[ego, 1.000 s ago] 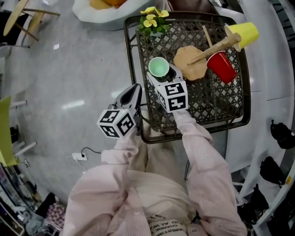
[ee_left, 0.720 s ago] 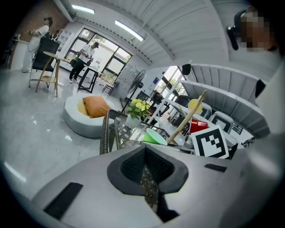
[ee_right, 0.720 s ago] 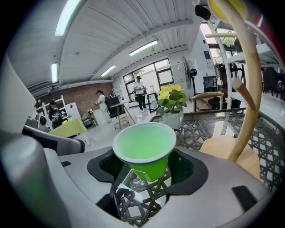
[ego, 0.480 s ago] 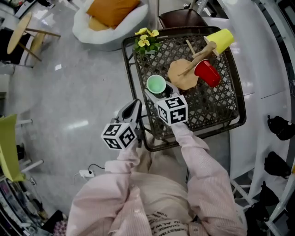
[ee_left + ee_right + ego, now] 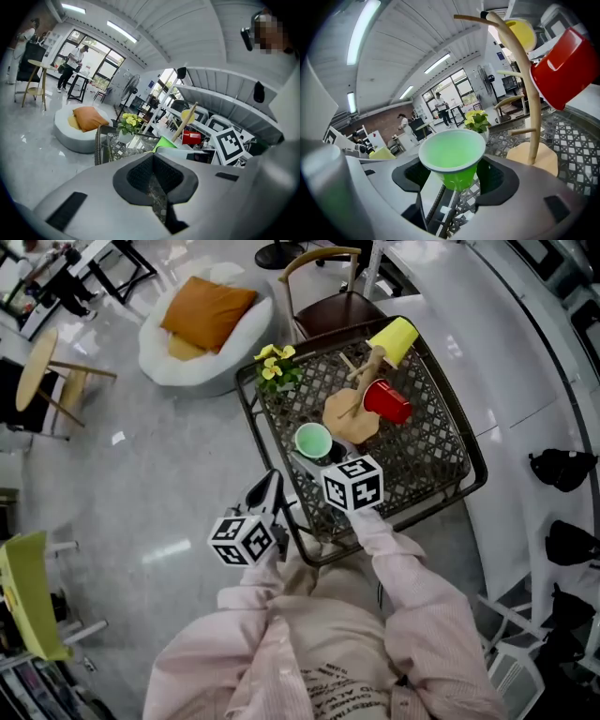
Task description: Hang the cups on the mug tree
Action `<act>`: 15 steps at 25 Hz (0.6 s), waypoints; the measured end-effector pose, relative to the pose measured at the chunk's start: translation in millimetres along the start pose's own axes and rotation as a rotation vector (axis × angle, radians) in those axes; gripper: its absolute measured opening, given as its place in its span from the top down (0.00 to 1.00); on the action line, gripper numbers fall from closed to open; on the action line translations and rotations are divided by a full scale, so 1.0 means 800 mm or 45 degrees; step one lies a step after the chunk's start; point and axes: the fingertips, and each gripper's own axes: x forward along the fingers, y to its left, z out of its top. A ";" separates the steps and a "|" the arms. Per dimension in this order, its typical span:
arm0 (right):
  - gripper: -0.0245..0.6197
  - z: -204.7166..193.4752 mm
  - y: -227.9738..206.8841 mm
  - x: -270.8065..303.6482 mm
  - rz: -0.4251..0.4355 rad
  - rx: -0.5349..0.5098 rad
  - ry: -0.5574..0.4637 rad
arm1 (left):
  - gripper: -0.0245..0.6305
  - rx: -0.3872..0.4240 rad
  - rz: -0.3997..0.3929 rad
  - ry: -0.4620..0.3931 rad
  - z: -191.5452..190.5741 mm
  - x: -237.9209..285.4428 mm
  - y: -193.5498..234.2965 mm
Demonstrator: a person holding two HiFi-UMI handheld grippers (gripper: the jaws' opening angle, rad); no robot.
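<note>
The right hand-held gripper (image 5: 454,180) stands with its jaws wide, and we see their dark pads closed on the lower wall of the green cup (image 5: 452,150). The cup sits upright between them, mouth up, clear of the mesh below. Ahead of it and to its right we find the mug tree (image 5: 534,161) on a wooden base, with the red cup (image 5: 565,70) hung beside the stem and the yellow cup (image 5: 520,33) at the top; short pegs project from the stem toward the held cup. In the head view the tree stands near the middle of the wire worktop (image 5: 431,446), well inside the raised rim, with open mesh between held cup and base. A flower pot (image 5: 274,369) occupies the far left corner, apart from the tree. The left hand-held gripper (image 5: 154,187) hangs just off the worktop's near left edge, over the floor (image 5: 141,484), its jaws nearly together on a thin slit with nothing between them. A chair (image 5: 330,307) and an orange cushion (image 5: 208,310) lie beyond the far edge.
</note>
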 end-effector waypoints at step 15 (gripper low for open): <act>0.50 0.065 0.027 -0.050 0.102 0.206 -0.145 | 0.97 0.080 -0.170 -0.075 0.047 -0.002 -0.046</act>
